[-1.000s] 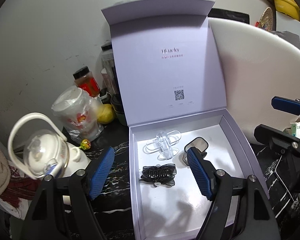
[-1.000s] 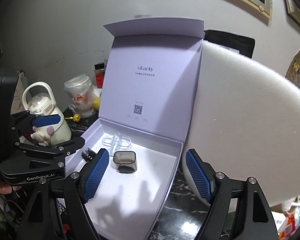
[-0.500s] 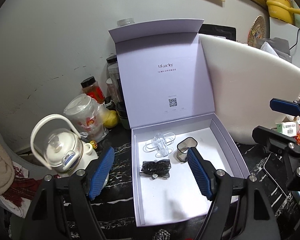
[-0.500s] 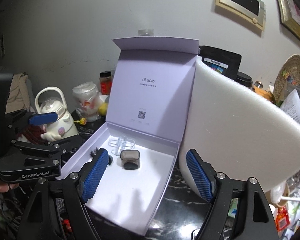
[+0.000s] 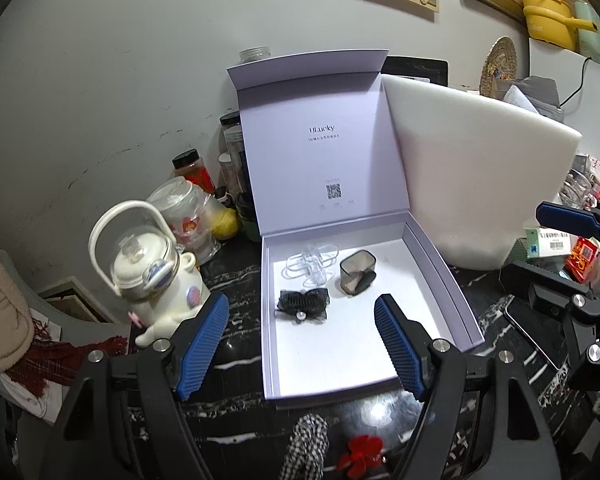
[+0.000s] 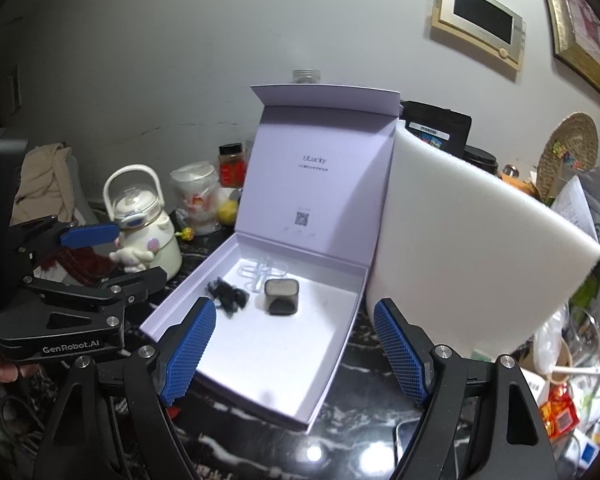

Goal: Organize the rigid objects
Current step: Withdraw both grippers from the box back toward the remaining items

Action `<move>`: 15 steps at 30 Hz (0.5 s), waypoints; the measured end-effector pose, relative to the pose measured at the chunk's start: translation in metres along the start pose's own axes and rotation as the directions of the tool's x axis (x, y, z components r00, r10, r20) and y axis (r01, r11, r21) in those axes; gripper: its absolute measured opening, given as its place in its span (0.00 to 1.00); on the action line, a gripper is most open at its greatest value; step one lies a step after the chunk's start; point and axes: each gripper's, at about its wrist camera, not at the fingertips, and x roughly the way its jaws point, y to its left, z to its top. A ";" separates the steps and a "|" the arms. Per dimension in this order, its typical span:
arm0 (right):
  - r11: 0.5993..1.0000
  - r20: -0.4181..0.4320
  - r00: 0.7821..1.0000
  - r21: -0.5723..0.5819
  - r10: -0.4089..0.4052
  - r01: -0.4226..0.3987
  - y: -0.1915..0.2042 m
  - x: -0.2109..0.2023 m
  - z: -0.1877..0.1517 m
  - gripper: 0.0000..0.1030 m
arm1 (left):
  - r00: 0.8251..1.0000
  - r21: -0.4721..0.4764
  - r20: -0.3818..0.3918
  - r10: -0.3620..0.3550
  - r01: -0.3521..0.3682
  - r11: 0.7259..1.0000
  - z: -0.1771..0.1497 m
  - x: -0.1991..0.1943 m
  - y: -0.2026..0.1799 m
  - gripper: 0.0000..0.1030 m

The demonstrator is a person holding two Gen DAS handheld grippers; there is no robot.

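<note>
An open lilac gift box (image 5: 440,276) (image 6: 340,320) lies on the black marble table with its lid standing up. Inside lie a black mesh hair clip (image 5: 303,303) (image 6: 227,297), a clear hair clip (image 5: 312,265) (image 6: 262,272) and a smoky square clip (image 5: 358,272) (image 6: 282,297). My left gripper (image 5: 302,346) is open and empty, held above the box's front half. My right gripper (image 6: 294,346) is open and empty, in front of the box. A checked fabric piece (image 5: 306,446) and a red hair clip (image 5: 360,454) lie on the table in front of the box.
A white foam slab (image 5: 476,184) (image 6: 472,248) leans right of the box. A white teapot (image 5: 152,276) (image 6: 144,236), jars and a bagged cup (image 5: 184,216) stand at the left. A phone (image 5: 536,332) and clutter lie at the right.
Both grippers have pulled back and up from the box, so it looks smaller and the table in front with the checked piece and red clip has come into view. Both stay open.
</note>
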 end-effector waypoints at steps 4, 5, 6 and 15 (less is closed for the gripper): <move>1.000 -0.003 1.000 0.001 0.006 -0.006 0.005 -0.009 -0.010 0.80 | 1.000 -0.006 -0.004 0.000 0.000 1.000 -0.011 -0.009 -0.002 0.73; 1.000 -0.004 1.000 0.001 0.007 -0.007 0.006 -0.012 -0.013 0.80 | 1.000 -0.008 -0.006 -0.001 0.001 1.000 -0.014 -0.012 -0.002 0.73; 1.000 -0.006 1.000 0.000 0.009 -0.009 0.007 -0.014 -0.016 0.80 | 1.000 -0.011 -0.008 -0.002 0.002 1.000 -0.017 -0.014 -0.003 0.73; 1.000 -0.032 0.999 -0.001 0.031 -0.031 0.019 -0.027 -0.040 0.80 | 0.999 -0.034 -0.034 -0.016 0.014 0.999 -0.044 -0.027 -0.006 0.73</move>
